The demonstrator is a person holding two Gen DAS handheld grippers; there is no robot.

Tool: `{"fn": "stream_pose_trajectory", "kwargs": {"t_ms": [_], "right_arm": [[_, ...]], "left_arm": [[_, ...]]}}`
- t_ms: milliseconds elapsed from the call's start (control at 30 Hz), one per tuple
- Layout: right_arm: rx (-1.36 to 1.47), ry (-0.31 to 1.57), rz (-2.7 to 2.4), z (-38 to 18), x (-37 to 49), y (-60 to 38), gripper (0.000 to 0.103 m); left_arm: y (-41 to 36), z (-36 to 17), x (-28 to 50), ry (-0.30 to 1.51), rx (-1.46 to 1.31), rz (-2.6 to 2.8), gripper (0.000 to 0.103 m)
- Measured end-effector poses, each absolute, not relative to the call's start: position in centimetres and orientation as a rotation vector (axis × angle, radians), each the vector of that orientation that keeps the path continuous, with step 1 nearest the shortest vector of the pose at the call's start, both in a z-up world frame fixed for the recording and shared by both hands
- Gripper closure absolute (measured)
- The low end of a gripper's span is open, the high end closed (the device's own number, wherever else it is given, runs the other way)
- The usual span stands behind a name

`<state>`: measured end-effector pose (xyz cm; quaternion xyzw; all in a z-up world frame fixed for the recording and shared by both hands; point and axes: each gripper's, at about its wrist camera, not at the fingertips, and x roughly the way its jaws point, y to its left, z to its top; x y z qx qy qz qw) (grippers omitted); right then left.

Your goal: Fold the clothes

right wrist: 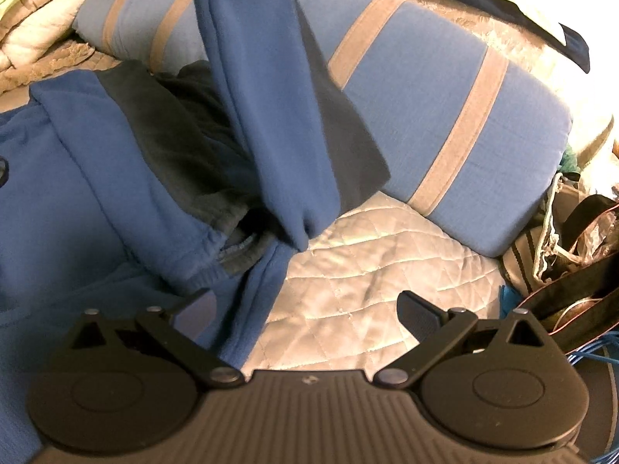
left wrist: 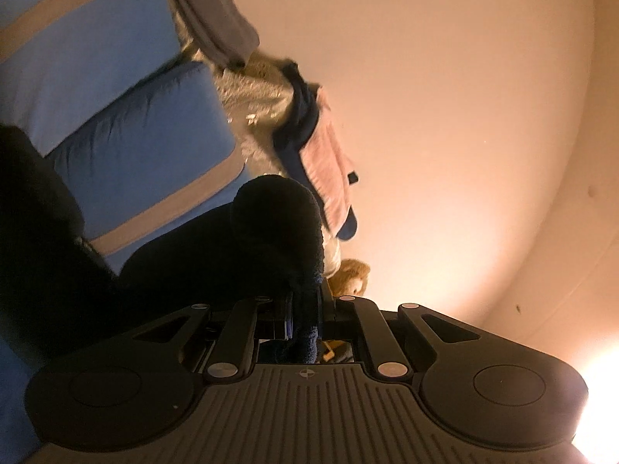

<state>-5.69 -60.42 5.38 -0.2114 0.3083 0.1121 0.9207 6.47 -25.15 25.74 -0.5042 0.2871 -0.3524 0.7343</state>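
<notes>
A blue fleece garment [right wrist: 77, 178] with a dark lining lies crumpled on the quilted bed cover [right wrist: 367, 270]. One blue sleeve [right wrist: 263, 108] of it rises up out of the top of the right wrist view. My right gripper [right wrist: 309, 313] hangs open just above the cover, its left finger beside the garment's hem, nothing between the pads. In the left wrist view my left gripper [left wrist: 303, 321] is shut on a bunched dark blue fold of the garment [left wrist: 278, 232], held up level against the wall.
A blue pillow with tan stripes [right wrist: 445, 116] lies across the bed behind the garment, also seen as the striped pillow [left wrist: 116, 116]. Bags and cables [right wrist: 572, 239] crowd the right edge. A pink and navy cloth [left wrist: 325, 162] and a plush toy [left wrist: 348, 274] lie by the peach wall [left wrist: 464, 116].
</notes>
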Motion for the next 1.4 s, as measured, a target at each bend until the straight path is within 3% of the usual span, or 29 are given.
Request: {"fn": "stream_pose_trajectory", "kwargs": {"t_ms": [867, 1400], "right_arm": [[-0.140, 0.615, 0.188, 6.5, 4.3, -57.0, 0.000], [0.057, 0.661, -0.007, 4.9, 6.1, -63.2, 0.000]], "left_arm": [[-23.2, 31.7, 9.5, 0.505, -1.127, -0.731, 0.093], [-18.5, 28.9, 9.9, 0.574, -1.021, -0.682, 0.092]]}}
